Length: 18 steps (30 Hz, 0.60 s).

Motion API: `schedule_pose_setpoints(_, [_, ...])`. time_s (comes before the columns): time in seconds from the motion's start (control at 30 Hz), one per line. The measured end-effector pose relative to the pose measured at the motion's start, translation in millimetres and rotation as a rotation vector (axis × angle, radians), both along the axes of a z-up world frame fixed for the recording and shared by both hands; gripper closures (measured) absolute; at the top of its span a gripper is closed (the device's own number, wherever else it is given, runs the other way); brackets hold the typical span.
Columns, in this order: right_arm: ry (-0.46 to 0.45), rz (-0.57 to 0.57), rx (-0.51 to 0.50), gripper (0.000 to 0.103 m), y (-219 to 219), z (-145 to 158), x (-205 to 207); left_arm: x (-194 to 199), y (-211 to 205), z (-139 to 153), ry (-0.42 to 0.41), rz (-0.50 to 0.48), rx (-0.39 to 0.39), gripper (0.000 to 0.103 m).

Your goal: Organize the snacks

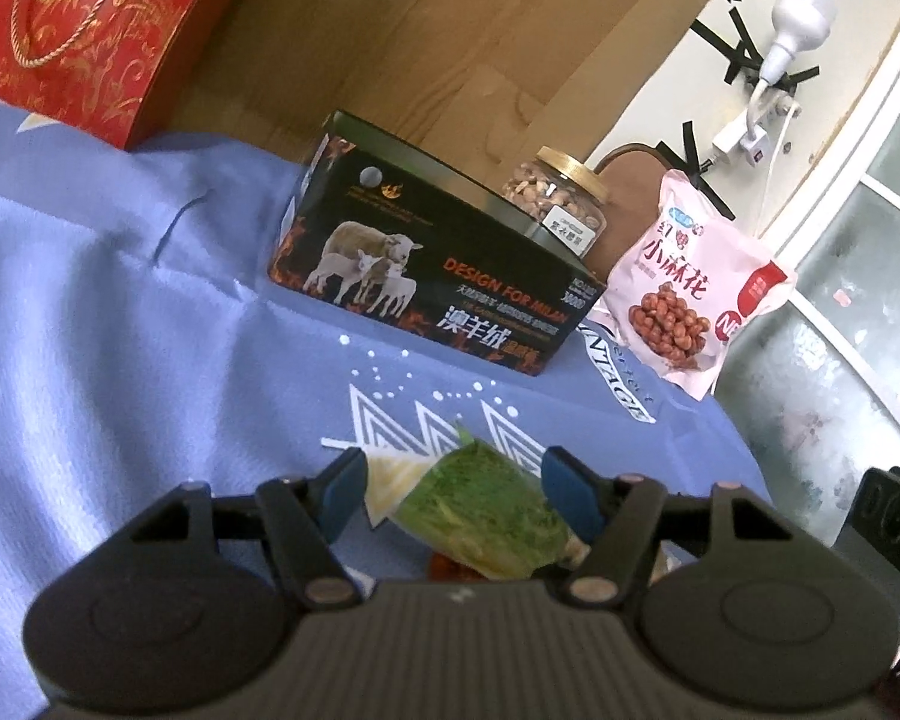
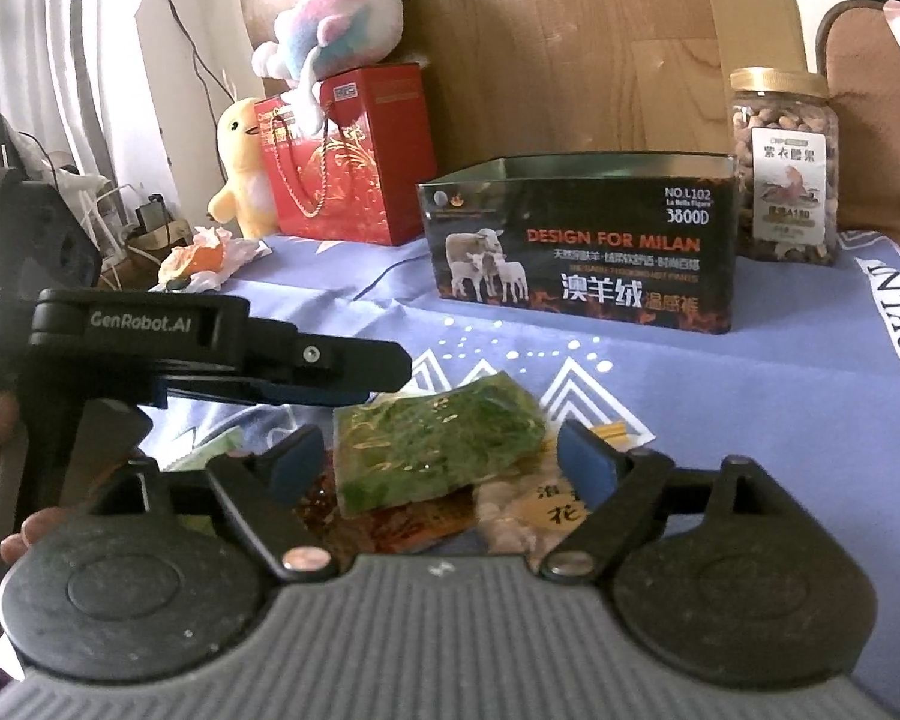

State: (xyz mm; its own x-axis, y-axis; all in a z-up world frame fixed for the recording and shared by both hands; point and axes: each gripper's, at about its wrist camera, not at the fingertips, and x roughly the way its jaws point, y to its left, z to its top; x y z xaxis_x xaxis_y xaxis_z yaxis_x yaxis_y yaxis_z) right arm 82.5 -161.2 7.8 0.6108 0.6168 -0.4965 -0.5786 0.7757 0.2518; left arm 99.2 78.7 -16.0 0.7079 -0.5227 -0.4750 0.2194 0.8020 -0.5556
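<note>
A green snack packet (image 2: pixel 438 441) lies on top of a small pile of packets on the blue cloth; it also shows in the left wrist view (image 1: pixel 486 510). My left gripper (image 1: pixel 456 489) is open with its fingers on either side of the packet. My right gripper (image 2: pixel 438 462) is open, low over the same pile, with the left gripper (image 2: pixel 354 372) reaching in from the left. A red-brown packet (image 2: pixel 414 519) and a pale packet (image 2: pixel 528 516) lie under the green one. An open black tin box (image 2: pixel 582 240) stands behind the pile, also seen in the left wrist view (image 1: pixel 426 264).
A jar of nuts (image 2: pixel 786 168) and a pink snack bag (image 1: pixel 690 288) stand right of the box. A red gift bag (image 2: pixel 348 156), a yellow plush (image 2: pixel 246 174) and a pastel plush (image 2: pixel 336 18) stand at the back left. A wooden panel is behind.
</note>
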Motion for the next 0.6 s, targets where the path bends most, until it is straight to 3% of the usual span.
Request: schedule_pose_setpoints(0.6, [-0.001,0.005,-0.003,0.012,2.2,-0.3,-1.3,0.5,1.1,-0.4,0.004,-0.001,-0.009,0.035])
